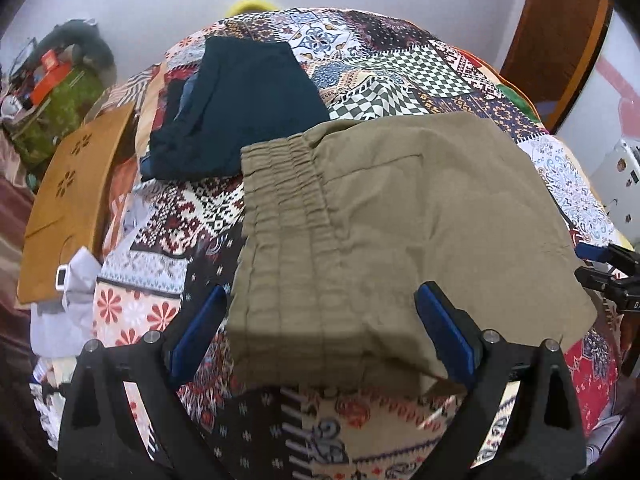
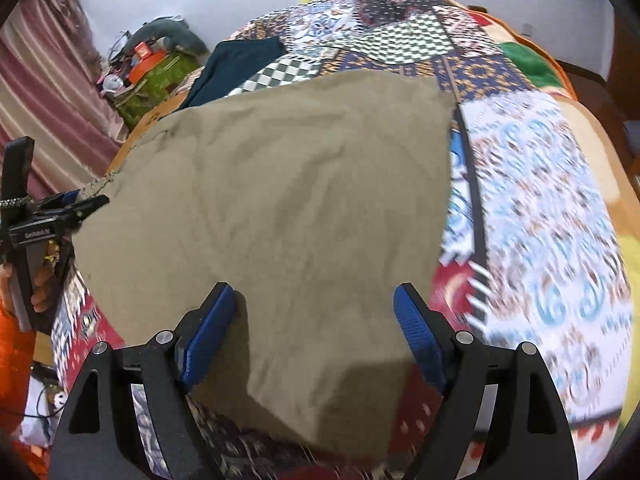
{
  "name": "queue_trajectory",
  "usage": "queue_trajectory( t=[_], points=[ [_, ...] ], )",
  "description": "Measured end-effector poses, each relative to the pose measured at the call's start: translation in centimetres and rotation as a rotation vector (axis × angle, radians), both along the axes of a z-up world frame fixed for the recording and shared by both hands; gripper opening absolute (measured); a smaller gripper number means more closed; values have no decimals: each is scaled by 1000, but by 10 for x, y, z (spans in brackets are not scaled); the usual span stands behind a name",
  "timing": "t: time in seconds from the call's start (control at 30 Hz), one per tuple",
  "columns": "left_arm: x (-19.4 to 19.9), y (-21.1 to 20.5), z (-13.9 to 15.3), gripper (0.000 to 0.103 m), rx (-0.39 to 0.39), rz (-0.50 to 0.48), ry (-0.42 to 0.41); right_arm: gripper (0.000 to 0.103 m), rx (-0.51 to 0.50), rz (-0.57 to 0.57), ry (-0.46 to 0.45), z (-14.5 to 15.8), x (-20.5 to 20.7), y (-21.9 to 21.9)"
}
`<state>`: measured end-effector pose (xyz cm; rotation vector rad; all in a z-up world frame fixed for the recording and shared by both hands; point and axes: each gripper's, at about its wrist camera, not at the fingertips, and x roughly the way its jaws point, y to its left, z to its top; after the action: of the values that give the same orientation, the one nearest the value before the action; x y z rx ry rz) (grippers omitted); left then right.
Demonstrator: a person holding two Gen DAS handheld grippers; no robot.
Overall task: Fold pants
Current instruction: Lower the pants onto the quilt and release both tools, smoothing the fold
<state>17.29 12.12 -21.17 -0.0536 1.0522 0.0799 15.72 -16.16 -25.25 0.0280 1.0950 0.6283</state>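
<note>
Left claw (image 1: 320,320), right claw (image 2: 316,316): spread wide above khaki pants (image 1: 400,216).

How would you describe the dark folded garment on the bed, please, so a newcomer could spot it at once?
Start from the patchwork bedspread covering the bed. Beyond the khaki pants, just past their elastic waistband, lies the dark teal folded garment. It is the only plain dark piece there, unlike the khaki fabric.

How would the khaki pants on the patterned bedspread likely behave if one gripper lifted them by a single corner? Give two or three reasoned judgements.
The khaki pants would probably sag and unfold: the cloth is thin, creased and lies limp on the bedspread. The gathered elastic waistband looks thicker, so that end likely hangs heavier. They seem unlikely to slide or roll.
</note>
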Motion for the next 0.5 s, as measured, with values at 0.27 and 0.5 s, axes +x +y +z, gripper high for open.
queue_trajectory(
  t=[0.27, 0.5],
  points=[
    [-19, -4, 12, 97, 50, 30, -40, 79, -13, -48, 6, 5, -8, -12],
    [-37, 8, 41, 97, 13, 102, -113, 79, 21, -43, -115, 47, -11, -4]
  ],
)
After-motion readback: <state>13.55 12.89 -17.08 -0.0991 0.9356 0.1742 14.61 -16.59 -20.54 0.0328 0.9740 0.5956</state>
